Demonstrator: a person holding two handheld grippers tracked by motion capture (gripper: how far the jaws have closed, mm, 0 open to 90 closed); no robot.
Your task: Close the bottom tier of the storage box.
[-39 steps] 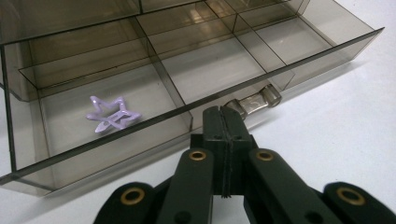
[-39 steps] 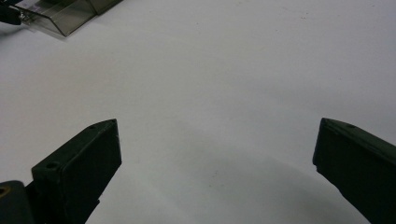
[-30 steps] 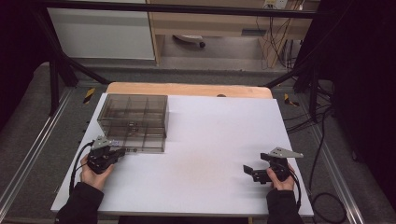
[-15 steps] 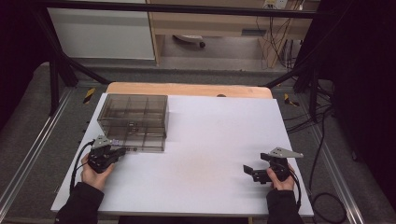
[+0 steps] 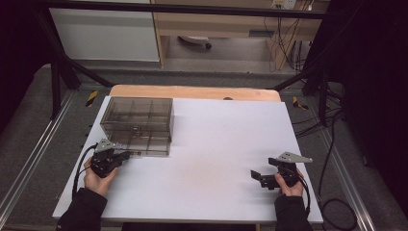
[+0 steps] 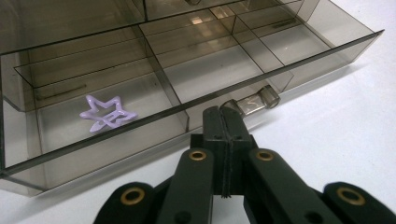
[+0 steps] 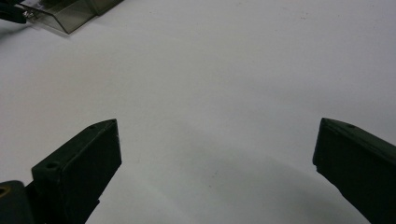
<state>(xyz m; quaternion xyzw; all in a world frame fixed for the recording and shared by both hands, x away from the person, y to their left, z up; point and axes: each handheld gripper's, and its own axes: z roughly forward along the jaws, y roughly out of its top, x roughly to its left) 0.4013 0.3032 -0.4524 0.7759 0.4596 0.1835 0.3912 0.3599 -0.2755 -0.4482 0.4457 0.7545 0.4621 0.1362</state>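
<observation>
Drawer box [image 5: 137,124]: smoky clear plastic, glossy.
Star [image 6: 106,113]: lilac, shiny, probably plastic.
Tabletop [image 5: 216,159]: white, matt, smooth; bare wood at far edge.
Left gripper [image 6: 223,122] jaws: black matt plastic.

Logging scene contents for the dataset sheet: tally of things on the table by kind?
Smoky plastic drawer box: 1
Purple star clip, lying in the pulled-out drawer: 1
Hand-held grippers: 2, the left gripper shut at the drawer handle, the right gripper open
Total: 4
</observation>
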